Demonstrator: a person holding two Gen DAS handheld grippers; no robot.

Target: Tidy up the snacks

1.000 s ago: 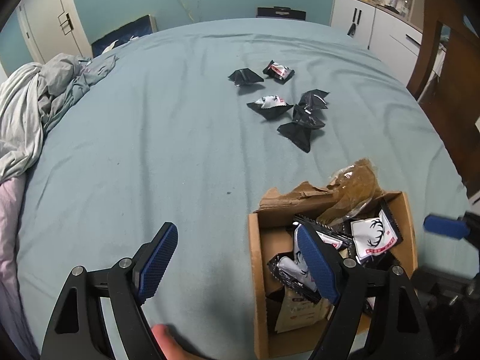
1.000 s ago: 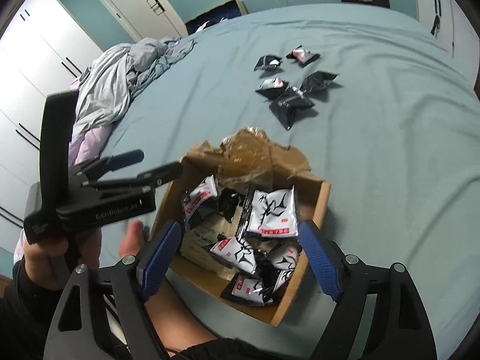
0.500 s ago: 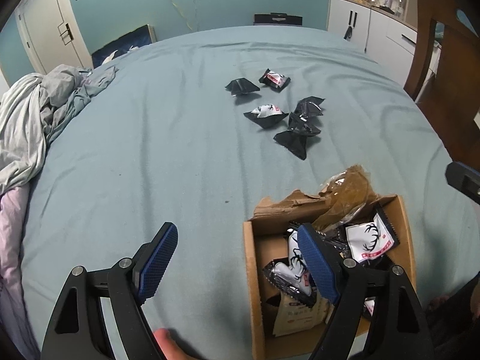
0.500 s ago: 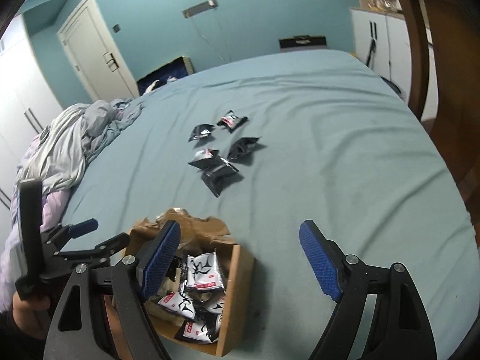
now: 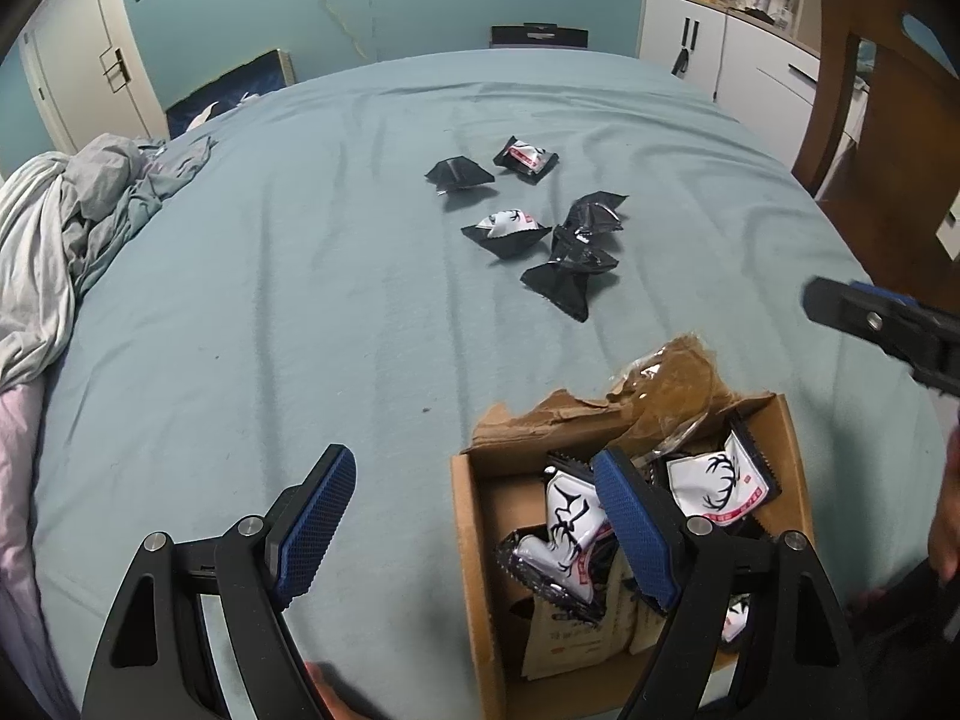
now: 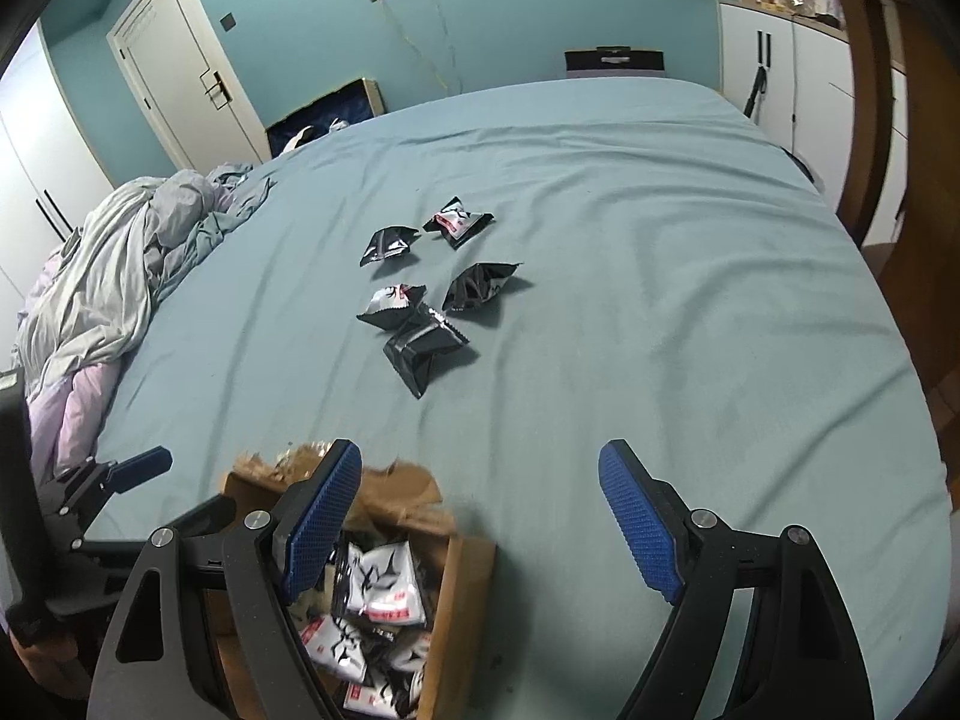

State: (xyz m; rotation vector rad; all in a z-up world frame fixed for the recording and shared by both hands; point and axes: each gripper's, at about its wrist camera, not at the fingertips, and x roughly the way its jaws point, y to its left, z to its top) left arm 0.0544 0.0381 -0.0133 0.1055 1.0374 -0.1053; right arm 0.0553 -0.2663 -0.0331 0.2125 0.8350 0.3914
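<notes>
1. Work surface: wide teal-sheeted bed (image 6: pixel 660 276), with a crumpled grey and lilac duvet (image 6: pixel 114 276) heaped at its far left.
2. Container: open brown cardboard box with torn flaps (image 5: pixel 474 570) sits on the near part of the bed. It holds a jumble of black-and-white foil snack packets with an antler print (image 5: pixel 717 483), several deep.
3. Remaining items: a loose cluster of black foil snack packets (image 6: pixel 429 294) lies mid-bed, well apart from the box and beyond it. About six are visible, two overlapping at the near end of the cluster.
4. Progress, judged: if the box is the destination, most packets are in and this cluster is left. The direction of sorting cannot be confirmed from these views.
5. Left gripper (image 5: pixel 474 528): jaws spread wide, nothing between them; it hangs over the box's left wall.
6. Right gripper (image 6: pixel 480 525): jaws likewise released and empty, over the box's far right corner and bare sheet, aimed toward the cluster.
7. Clearance: open sheet lies all round the cluster. The brown wooden chair (image 5: pixel 870 120) at the bed's right edge and the duvet both stand well clear.
8. Caution: the box's ragged far flap rises between the grippers and the cluster.
</notes>
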